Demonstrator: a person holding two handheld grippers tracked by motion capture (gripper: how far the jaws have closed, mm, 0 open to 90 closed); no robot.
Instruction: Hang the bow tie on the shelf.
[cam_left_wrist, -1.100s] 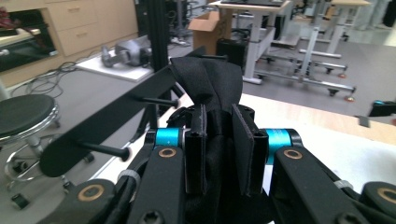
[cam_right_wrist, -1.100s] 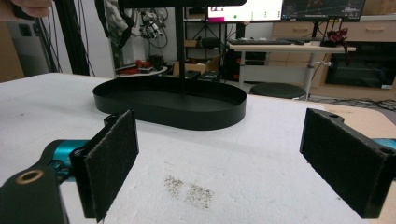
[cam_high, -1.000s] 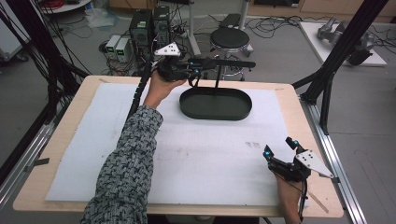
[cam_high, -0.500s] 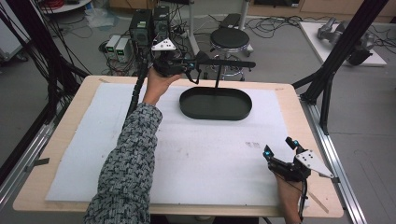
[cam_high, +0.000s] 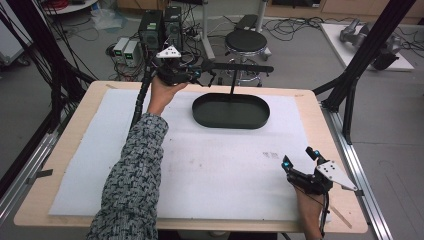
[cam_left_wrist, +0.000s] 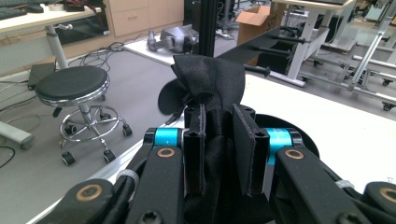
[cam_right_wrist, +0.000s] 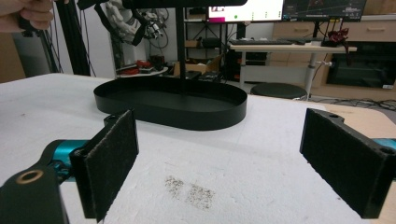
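Left gripper (cam_high: 207, 75): raised at the table's far edge, level with the stand's crossbar (cam_high: 245, 68), jaws pinched on a bunched black cloth (cam_left_wrist: 212, 88). In the left gripper view the cloth fills the gap between the pads (cam_left_wrist: 195, 144) and puffs out above them.
Sleeve (cam_high: 132, 175): patterned grey knit, reaching up the left of the white mat (cam_high: 210, 165).
Tray (cam_high: 231, 111): black, oval, empty, on the mat's far centre; the stand's thin post (cam_high: 232, 85) rises from it.
Stool (cam_high: 246, 42): round, black, on the floor beyond the table.
Right gripper (cam_high: 299, 161): low over the mat's near right corner, jaws spread wide, nothing between them; well apart from the tray.
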